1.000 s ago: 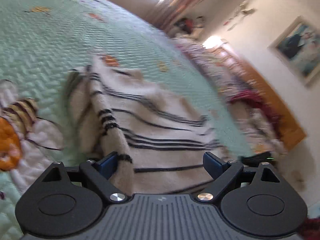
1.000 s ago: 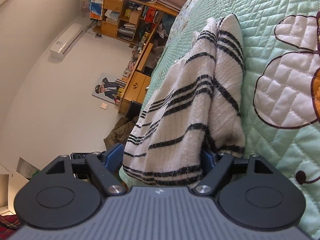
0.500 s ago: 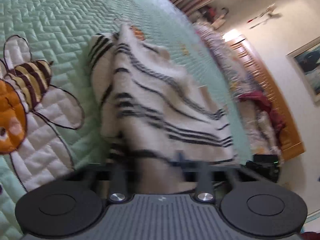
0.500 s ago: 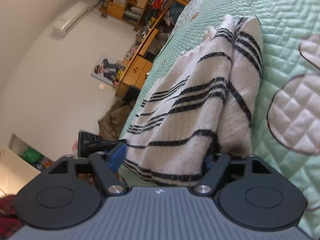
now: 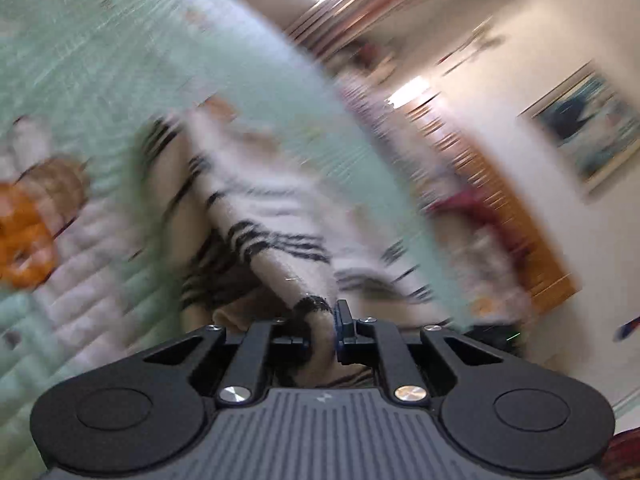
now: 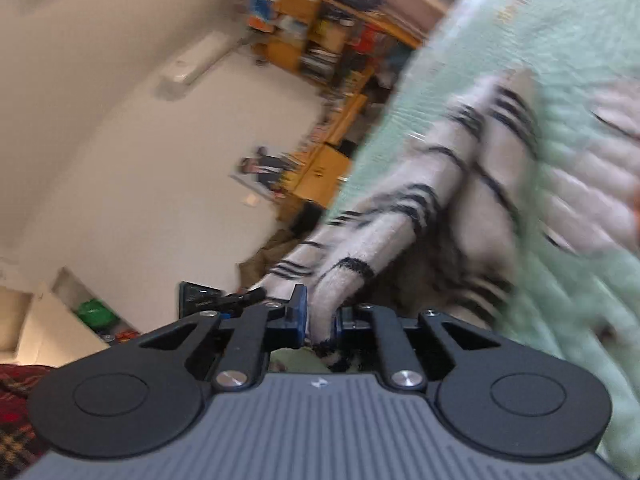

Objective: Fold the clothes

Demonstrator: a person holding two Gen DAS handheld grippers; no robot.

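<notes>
Lying across the near edge of the bed [image 5: 120,80], on a mint-green quilted cover, is one white knitted garment with black stripes [image 5: 280,208], and it is the only piece of clothing in work that I can count. The bed is one, the cover is one, and on the cover one orange patch [image 5: 24,240] of a sewn picture shows at the left of the left wrist view. Beyond the bed, in the right wrist view, stands one wooden bookshelf [image 6: 312,40], full of things too blurred to name, and one white air conditioner [image 6: 200,60] is on the wall. There are two grippers. The left gripper [image 5: 322,328] has just been closing and now pinches a striped edge of the garment between its jaws, which stand narrow. The right gripper [image 6: 320,320] has also just been closing and grips another striped edge in the same narrow way. Both pictures are smeared, so I judge that the hands are travelling fast. The risk is that the thick, soft knit slips out of one thin pinch if the hands pull apart or lift too quickly. Then the garment would hang from one corner and the fold would come out crooked. A bunched second layer caught in one pinch could also spoil it.
</notes>
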